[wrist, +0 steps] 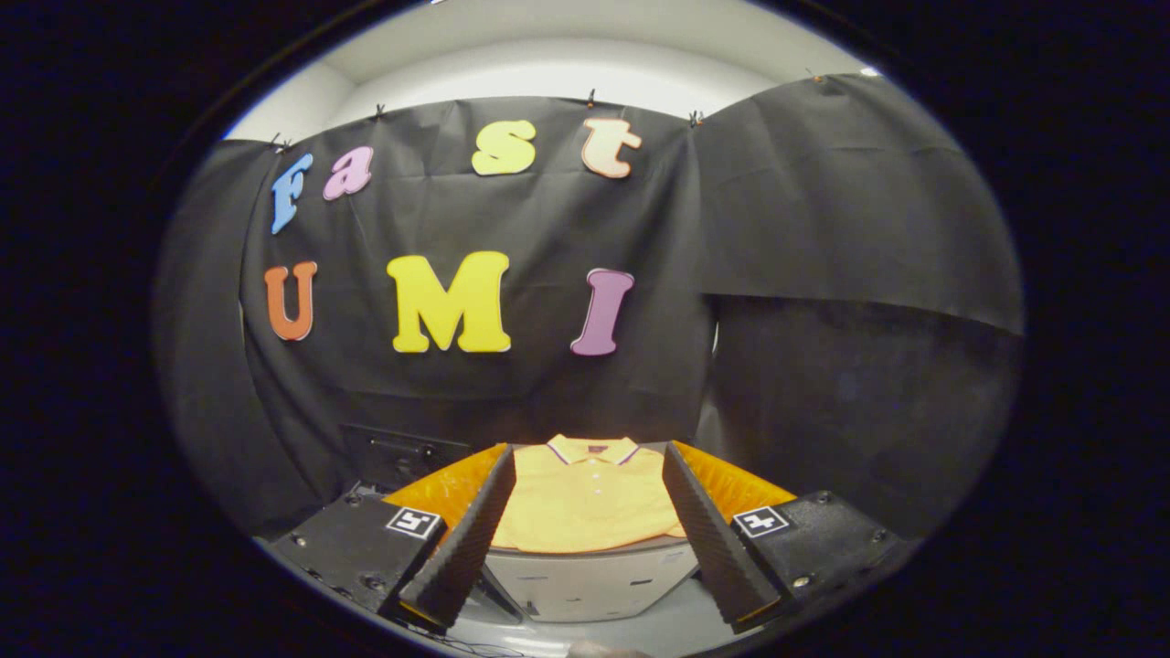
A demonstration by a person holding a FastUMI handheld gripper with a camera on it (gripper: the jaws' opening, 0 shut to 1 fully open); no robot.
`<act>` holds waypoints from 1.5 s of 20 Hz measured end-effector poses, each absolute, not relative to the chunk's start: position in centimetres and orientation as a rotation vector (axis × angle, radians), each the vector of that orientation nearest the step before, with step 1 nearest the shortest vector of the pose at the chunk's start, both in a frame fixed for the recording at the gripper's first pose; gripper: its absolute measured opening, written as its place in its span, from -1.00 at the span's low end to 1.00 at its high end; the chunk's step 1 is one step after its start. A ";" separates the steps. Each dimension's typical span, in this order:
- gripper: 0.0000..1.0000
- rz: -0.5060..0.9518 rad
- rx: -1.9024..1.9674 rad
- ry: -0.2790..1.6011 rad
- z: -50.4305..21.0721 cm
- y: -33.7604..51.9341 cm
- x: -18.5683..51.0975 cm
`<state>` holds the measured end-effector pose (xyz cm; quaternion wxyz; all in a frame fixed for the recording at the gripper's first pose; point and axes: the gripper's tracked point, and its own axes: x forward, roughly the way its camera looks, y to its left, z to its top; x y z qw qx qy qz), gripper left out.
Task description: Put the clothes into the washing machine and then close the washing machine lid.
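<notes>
Gripper (585, 466) jaws spread wide, empty, w/ folded yellow shirt (585, 503) lying flat between & beyond them.

Tongs (585, 525) spread wide, nothing between the fingers, above a folded yellow polo shirt (585, 498) lying ahead.

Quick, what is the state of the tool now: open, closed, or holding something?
Tool: open, holding nothing; its fingers stand wide apart, with the folded yellow polo shirt lying just ahead, between them and untouched.
</notes>
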<state>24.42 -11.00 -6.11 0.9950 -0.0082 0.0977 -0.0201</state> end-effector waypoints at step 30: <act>0.63 -0.053 -0.050 0.654 -28.0 -15.1 48.6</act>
